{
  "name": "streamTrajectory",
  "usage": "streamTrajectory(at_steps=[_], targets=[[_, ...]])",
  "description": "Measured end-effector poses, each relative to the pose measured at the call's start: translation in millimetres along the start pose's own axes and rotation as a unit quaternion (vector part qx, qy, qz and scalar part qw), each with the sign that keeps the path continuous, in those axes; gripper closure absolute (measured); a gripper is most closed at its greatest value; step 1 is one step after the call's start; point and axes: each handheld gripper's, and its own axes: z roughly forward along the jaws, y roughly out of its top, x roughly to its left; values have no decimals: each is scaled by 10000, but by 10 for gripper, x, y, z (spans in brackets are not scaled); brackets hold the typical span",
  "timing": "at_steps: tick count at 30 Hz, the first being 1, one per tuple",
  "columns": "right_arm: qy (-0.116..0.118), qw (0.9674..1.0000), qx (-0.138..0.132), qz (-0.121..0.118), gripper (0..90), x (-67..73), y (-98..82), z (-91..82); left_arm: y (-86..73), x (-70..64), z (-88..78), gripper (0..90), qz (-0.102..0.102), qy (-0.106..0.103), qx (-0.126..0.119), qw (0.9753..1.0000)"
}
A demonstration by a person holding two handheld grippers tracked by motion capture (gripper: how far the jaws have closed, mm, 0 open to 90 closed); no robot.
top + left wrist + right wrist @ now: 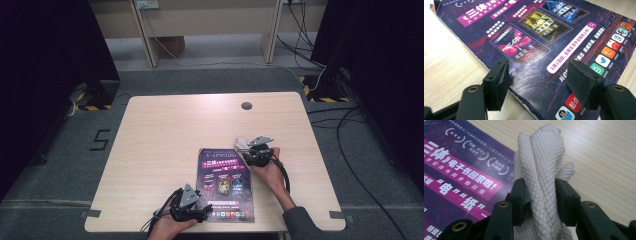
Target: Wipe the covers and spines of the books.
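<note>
High view: the right hand-held gripper (248, 148) pinches a white cloth (241, 144) at the poster's (224, 184) far right corner, mid-bench (165, 130). Left gripper view: the left hand-held gripper (540, 80), jaws spread, rests at the poster's near left corner. Right gripper view: the cloth stands bunched between the jaws.

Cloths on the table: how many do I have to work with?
1. The cloth is bunched in the right gripper, at the poster's far right corner. Another could lie hidden under the poster.

High view looks down from the person's side; both gripper views sit close over the poster (224, 182).
</note>
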Motion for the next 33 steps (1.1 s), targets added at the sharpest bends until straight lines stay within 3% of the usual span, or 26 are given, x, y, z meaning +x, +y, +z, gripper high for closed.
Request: streamTrajectory(at_steps=[4, 10, 13, 16, 18, 19, 21, 24, 27, 30, 33], targets=[[-50, 9999, 38, -103, 646, 73, -6, -23, -3, -2, 0, 344, 1, 9, -13, 10000], [254, 9992, 8, -298, 648, 241, -45, -69, -2, -3, 0, 343, -1, 13, -7, 10000], [289, 9985, -3, -472, 632, 279, -48, -78, 0, 0, 0, 343, 0, 6, -1, 10000], [261, 9992, -55, -291, 615, 218, -51, -55, 0, -2, 0, 343, -4, 10, -2, 10000], [15, 9995, -77, -314, 617, 158, -35, -36, -1, 0, 0, 342, -2, 5, -7, 10000], [-100, 9997, -77, -214, 616, 121, -29, -23, -3, -3, 0, 343, -3, 13, -17, 10000], [-160, 9998, -129, -71, 616, 64, -28, -1, -2, -2, 0, 343, -4, 9, -7, 10000], [-259, 9995, -157, -49, 618, 12, -11, 27, -2, 1, 0, 342, 2, 6, -12, 10000], [-247, 9996, -164, 20, 645, 9, -8, 34, 0, 2, 0, 342, -4, 4, -2, 10000], [-238, 9996, -128, -78, 659, 54, -7, 22, -4, -2, 0, 342, -6, 13, -17, 10000], [89, 9998, -107, -159, 660, 183, -14, -1, 1, 3, 2, 340, -4, -6, 0, 10000]])
